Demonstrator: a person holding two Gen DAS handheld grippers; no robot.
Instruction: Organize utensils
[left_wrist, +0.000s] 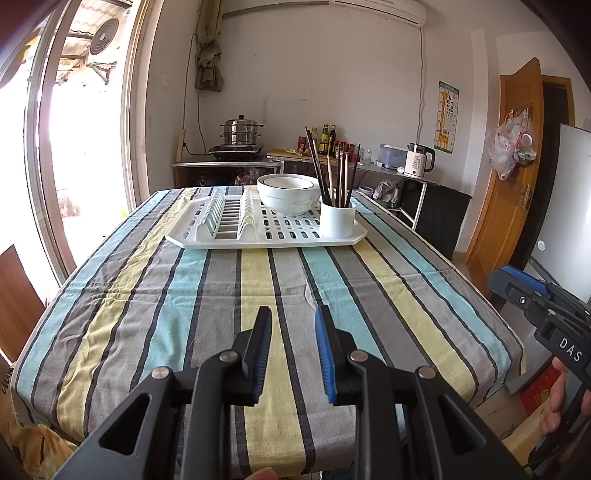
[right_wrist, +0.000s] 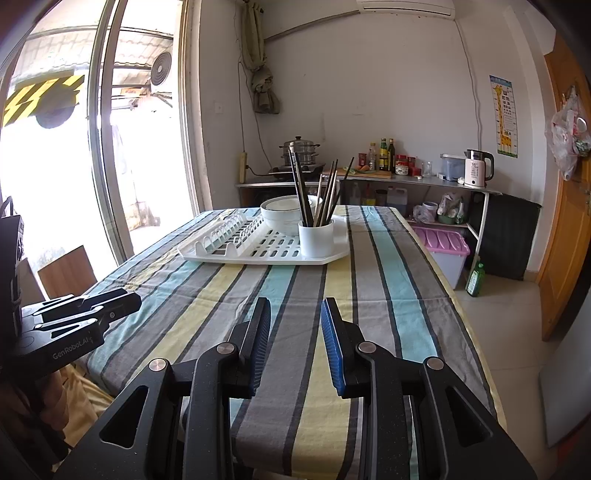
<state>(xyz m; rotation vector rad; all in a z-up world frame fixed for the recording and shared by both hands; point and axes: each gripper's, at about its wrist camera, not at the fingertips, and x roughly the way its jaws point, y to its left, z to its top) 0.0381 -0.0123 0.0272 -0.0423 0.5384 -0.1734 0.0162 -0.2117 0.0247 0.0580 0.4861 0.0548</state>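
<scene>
A white dish rack tray (left_wrist: 266, 236) (right_wrist: 258, 254) lies at the far end of the striped table. On it stands a white cup (left_wrist: 337, 220) (right_wrist: 316, 238) holding several chopsticks (left_wrist: 334, 173) (right_wrist: 317, 192), with stacked white bowls (left_wrist: 288, 194) (right_wrist: 282, 214) just behind. My left gripper (left_wrist: 292, 317) hovers over the near part of the table, open, nothing between its fingers. My right gripper (right_wrist: 295, 310) is likewise open and empty, well short of the tray. Each gripper shows at the edge of the other's view: the right gripper (left_wrist: 517, 288), the left gripper (right_wrist: 122, 301).
The tablecloth (left_wrist: 258, 295) is striped blue, yellow and grey. Behind the table a counter carries a steamer pot (left_wrist: 242, 131), bottles and a kettle (left_wrist: 419, 159). A glass door stands at left, a wooden door (left_wrist: 513, 166) at right. A purple-lidded bin (right_wrist: 443, 247) sits on the floor.
</scene>
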